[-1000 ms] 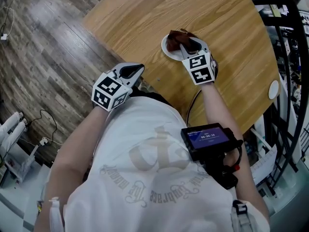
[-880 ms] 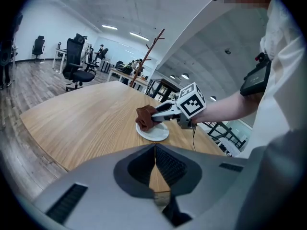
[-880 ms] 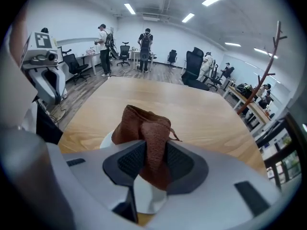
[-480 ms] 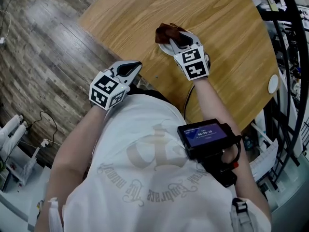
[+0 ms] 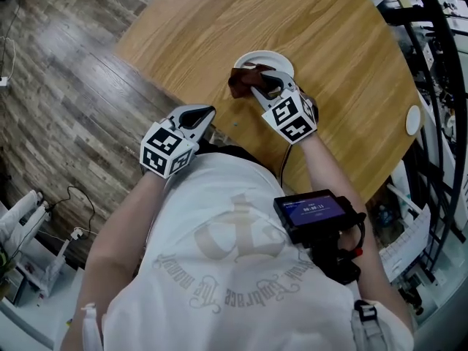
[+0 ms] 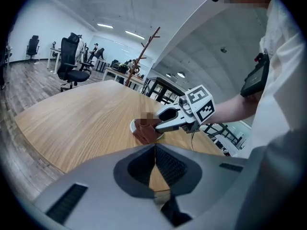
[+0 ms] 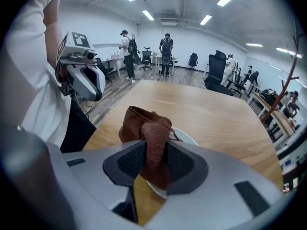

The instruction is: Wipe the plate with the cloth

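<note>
Cloth [image 7: 146,128], brown, is clamped in the right tool [image 7: 154,164]: one fold is pinched between the two pads and the rest bunches up past the jaw tips. White plate [image 5: 272,58] sits on the round wooden surface [image 5: 329,20], not far from the edge nearest the person. In the head view the cloth hangs at the plate's near-left rim, partly over the rim and partly over bare wood. It is probably touching the rim, but no view shows contact clearly. In the right gripper view the plate shows below and right of the cloth, partly hidden by the tool body. Left tool [image 6: 155,150] is empty, its jaws closed together with the tips meeting in a line and nothing between them. It is held at the surface's near edge, close to the person's white shirt [image 5: 219,254], apart from the plate and cloth and pointing roughly toward them. The left gripper view looks across the wood at the right tool with the cloth by the plate. A small dark device with a lit screen [image 5: 314,212] sits on the right forearm. Wood-plank floor [image 5: 58,86] lies left of the surface. Behind is an open office with black chairs [image 6: 72,56] and people [image 7: 146,44] standing far off.
</note>
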A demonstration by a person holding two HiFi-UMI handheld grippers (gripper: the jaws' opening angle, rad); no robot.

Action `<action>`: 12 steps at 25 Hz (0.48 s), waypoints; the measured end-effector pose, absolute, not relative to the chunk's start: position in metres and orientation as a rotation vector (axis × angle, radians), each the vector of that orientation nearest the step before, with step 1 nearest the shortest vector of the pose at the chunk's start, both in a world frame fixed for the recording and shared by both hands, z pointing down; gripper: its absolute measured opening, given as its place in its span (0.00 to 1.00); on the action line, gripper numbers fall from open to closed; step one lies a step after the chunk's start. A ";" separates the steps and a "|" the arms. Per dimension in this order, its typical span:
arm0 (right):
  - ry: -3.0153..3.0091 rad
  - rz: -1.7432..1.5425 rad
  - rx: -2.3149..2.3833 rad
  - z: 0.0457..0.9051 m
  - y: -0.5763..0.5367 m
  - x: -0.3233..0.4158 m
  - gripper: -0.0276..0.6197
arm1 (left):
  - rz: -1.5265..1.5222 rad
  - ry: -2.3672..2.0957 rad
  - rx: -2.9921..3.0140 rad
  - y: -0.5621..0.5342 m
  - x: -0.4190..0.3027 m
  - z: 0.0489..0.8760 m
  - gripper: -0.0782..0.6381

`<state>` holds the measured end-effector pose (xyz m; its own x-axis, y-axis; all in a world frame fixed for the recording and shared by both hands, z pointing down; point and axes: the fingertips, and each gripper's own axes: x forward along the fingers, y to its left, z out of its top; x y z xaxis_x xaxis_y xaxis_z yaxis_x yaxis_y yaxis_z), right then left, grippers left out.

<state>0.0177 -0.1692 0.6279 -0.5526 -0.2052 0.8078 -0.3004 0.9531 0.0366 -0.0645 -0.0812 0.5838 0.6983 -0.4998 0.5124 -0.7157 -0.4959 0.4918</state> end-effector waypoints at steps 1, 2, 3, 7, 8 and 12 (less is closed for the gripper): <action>-2.165 0.120 0.358 0.628 -0.169 0.023 0.24 | 0.398 -0.919 2.207 -0.081 -0.064 0.583 0.13; -2.156 0.115 0.368 0.628 -0.170 0.030 0.24 | 0.401 -0.916 2.213 -0.080 -0.063 0.582 0.13; -2.148 0.114 0.385 0.627 -0.172 0.036 0.24 | 0.404 -0.913 2.218 -0.081 -0.063 0.581 0.13; -2.112 0.141 0.470 0.627 -0.177 0.065 0.24 | 0.412 -0.901 2.219 -0.077 -0.062 0.582 0.13; -2.104 0.150 0.495 0.627 -0.178 0.073 0.24 | 0.414 -0.897 2.222 -0.076 -0.061 0.582 0.13; -2.115 0.216 0.618 0.624 -0.183 0.086 0.24 | 0.422 -0.880 2.243 -0.075 -0.064 0.582 0.13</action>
